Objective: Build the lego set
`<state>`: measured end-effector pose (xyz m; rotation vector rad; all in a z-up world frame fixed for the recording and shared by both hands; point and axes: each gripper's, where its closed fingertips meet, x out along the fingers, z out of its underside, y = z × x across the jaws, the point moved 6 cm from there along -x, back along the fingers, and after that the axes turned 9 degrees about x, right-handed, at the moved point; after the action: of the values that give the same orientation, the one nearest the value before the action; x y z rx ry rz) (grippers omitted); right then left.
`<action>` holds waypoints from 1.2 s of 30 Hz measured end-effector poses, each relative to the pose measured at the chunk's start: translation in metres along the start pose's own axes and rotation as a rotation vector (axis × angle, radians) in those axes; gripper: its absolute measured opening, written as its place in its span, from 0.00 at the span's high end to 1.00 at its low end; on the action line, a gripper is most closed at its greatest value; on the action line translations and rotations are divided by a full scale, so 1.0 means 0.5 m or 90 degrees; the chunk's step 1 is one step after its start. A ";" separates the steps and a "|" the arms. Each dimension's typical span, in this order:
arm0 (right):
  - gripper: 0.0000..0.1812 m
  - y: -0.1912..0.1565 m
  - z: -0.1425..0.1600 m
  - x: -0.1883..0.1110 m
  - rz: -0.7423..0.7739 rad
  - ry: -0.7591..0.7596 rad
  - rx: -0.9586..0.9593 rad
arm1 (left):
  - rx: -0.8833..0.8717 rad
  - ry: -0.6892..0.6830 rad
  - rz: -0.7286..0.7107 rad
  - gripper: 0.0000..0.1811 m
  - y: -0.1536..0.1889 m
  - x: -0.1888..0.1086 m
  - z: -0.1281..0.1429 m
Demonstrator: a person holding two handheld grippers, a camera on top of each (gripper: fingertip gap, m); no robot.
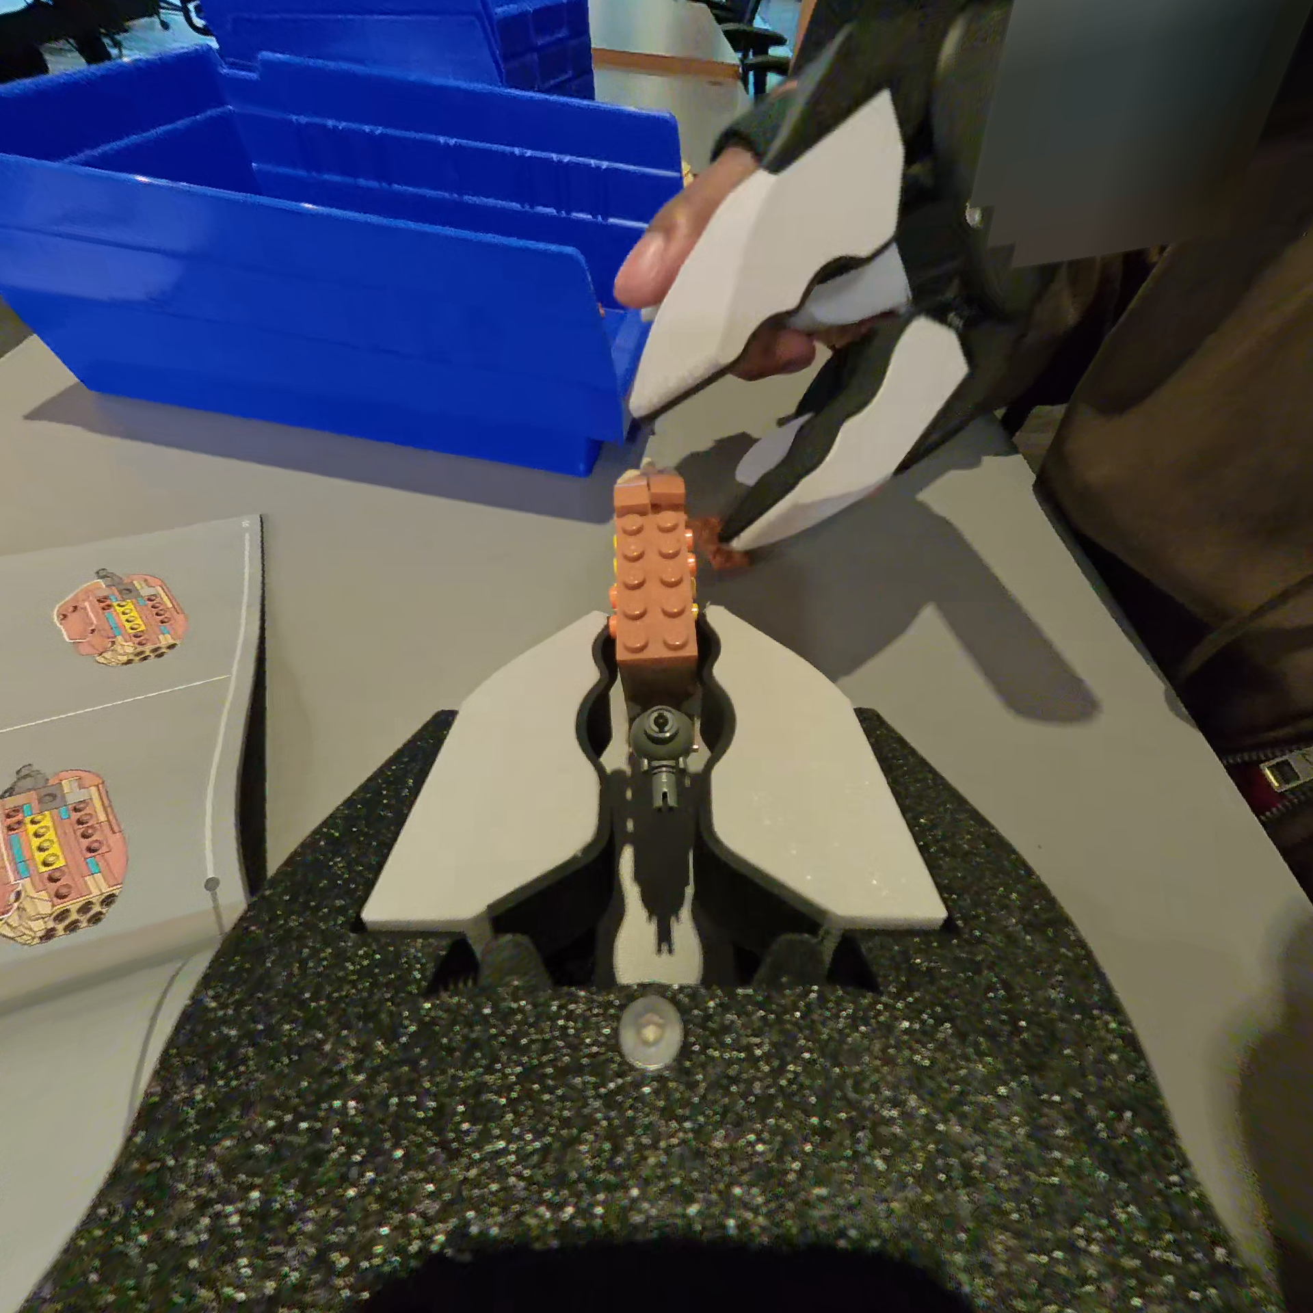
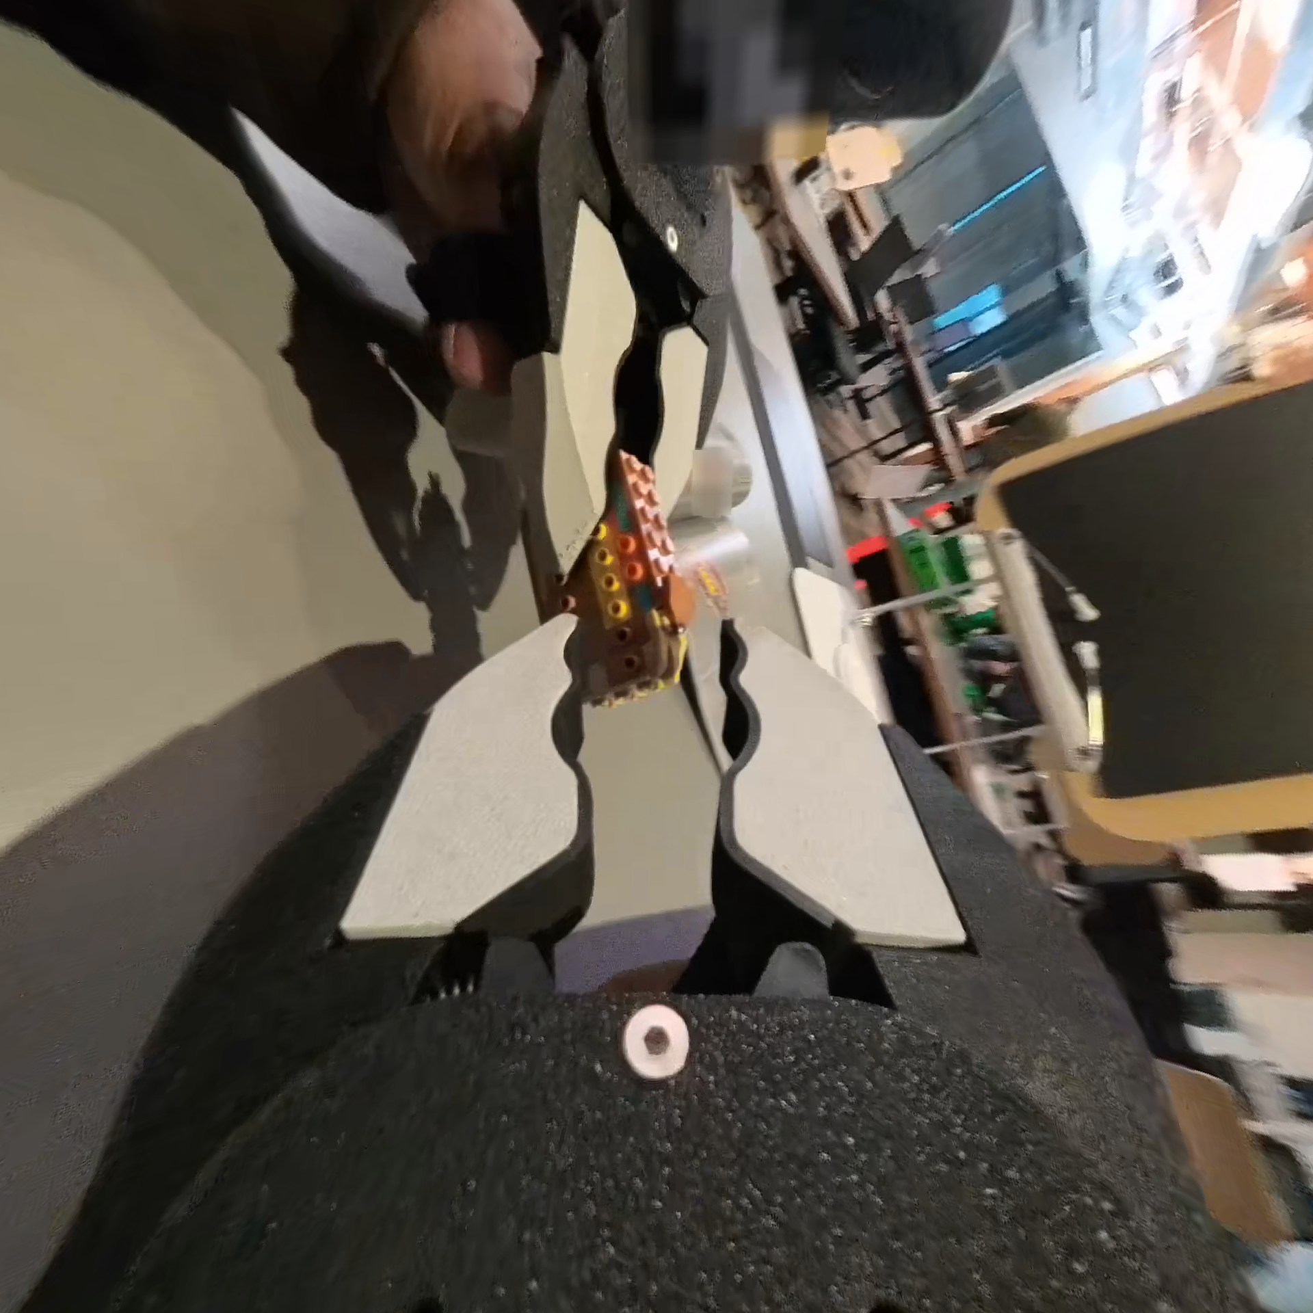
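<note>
My left gripper is shut on a brown studded lego assembly, which stands up from its fingertips above the grey table. A dark grey ball-jointed piece hangs from the assembly between the fingers. My right gripper is open at the upper right. Its lower fingertip is down beside a small reddish-brown piece on the table. In the right wrist view the right gripper is open with the assembly, showing yellow and teal parts, just past its left fingertip. The left gripper holds the assembly from above.
Blue plastic bins stand at the back left. An instruction booklet with pictures of the model lies at the left. A person's hand and clothing are at the right by the table edge. A clear plastic item lies beyond the assembly. Left and right tips are no more than a few centimetres apart.
</note>
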<state>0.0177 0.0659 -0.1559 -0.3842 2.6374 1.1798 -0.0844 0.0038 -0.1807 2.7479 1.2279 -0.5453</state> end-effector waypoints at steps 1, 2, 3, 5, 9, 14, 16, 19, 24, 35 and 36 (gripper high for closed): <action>0.78 -0.002 0.000 0.003 0.026 -0.004 -0.026 | -0.001 0.001 -0.002 0.89 0.000 0.000 -0.001; 0.76 -0.004 0.000 0.005 0.047 -0.007 -0.051 | -0.002 0.002 -0.003 0.89 -0.001 0.000 -0.002; 0.74 -0.005 -0.001 0.007 0.069 -0.007 -0.073 | -0.001 0.002 -0.004 0.89 -0.001 0.001 -0.002; 0.71 -0.007 -0.003 0.009 0.098 -0.001 -0.102 | 0.000 0.002 -0.008 0.89 0.000 0.002 -0.004; 0.69 -0.018 0.001 0.017 0.119 -0.012 -0.164 | -0.001 0.001 -0.019 0.89 -0.003 0.002 -0.008; 0.69 -0.028 0.000 0.017 0.113 -0.013 -0.189 | -0.003 0.008 -0.031 0.89 -0.006 -0.004 -0.012; 0.69 -0.026 0.002 0.018 0.120 -0.020 -0.197 | -0.004 0.012 -0.033 0.89 -0.007 -0.005 -0.014; 0.67 -0.027 0.008 0.025 0.127 -0.037 -0.218 | -0.001 0.013 -0.031 0.89 -0.004 -0.004 -0.017; 0.67 -0.024 0.007 0.026 0.140 -0.037 -0.238 | 0.004 0.011 -0.027 0.89 -0.001 -0.002 -0.019; 0.72 -0.027 0.007 0.032 0.148 -0.037 -0.261 | 0.006 0.014 -0.024 0.89 0.001 0.000 -0.022; 0.72 -0.027 0.007 0.033 0.147 -0.038 -0.262 | 0.007 0.015 -0.024 0.89 0.002 0.000 -0.022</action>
<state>0.0071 0.0578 -0.1726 -0.1070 2.4271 1.7839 -0.0805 0.0058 -0.1703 2.7527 1.2869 -0.5263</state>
